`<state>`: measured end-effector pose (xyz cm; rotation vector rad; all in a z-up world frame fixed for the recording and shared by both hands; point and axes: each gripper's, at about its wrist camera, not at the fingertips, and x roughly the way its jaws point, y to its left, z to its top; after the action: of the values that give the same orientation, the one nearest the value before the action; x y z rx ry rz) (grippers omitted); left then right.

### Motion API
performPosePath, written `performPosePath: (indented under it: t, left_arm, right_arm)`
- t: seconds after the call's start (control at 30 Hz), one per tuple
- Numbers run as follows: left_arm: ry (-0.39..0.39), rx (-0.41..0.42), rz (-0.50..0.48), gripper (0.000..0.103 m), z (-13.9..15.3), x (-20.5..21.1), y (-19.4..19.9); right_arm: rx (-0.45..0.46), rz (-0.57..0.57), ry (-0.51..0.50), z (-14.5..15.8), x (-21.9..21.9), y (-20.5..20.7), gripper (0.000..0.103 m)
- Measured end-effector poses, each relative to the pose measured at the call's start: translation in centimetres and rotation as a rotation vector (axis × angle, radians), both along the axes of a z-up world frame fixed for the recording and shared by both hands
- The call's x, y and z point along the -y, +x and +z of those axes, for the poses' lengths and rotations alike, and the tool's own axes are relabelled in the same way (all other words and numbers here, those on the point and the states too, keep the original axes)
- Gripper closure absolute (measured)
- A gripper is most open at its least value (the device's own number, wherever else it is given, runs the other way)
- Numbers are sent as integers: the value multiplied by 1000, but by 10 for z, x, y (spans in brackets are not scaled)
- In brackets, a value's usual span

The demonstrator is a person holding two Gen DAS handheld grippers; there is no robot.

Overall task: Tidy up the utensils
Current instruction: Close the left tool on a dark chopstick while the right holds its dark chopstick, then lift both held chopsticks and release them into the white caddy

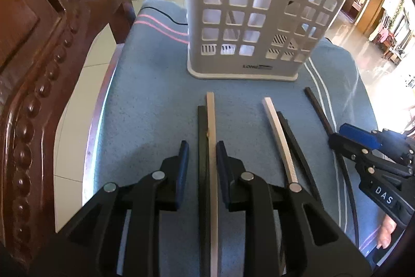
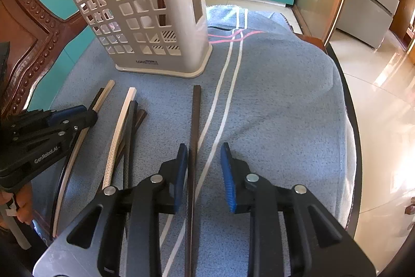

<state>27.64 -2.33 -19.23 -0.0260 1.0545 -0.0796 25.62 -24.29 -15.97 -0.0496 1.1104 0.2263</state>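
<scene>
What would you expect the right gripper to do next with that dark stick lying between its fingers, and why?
Probably close. The right gripper stands open around the lone dark chopstick, which lies flat on the blue towel, with a gap on each side. The holder stands upright just beyond, so gripping the stick seems the step before lifting it there.

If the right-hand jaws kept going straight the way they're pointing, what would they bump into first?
Probably the dark chopstick lying on the blue cloth: it runs between the open jaws of the right gripper, close to the left pad. The white holder stands further off to the left, though depth is unclear.
</scene>
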Motion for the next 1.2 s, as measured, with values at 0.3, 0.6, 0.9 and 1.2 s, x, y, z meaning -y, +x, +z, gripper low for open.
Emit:
performPosePath:
  t: [0.3, 0.6, 0.9, 1.2]
  left_arm:
    - [-135, 37, -53, 88, 12, 9, -7]
    - [-133, 22, -5, 78, 9, -8, 3]
    - [-20, 30, 6, 78, -2, 7, 15]
    - [29, 38, -11, 96, 0, 33, 18]
  right_arm:
    - [8, 8, -5, -1, -3, -2, 76]
    - [14, 6, -7, 0, 0, -1, 75]
    - [78, 51, -91, -7, -21, 17, 75]
    - [69, 91, -5, -8, -27, 14, 96]
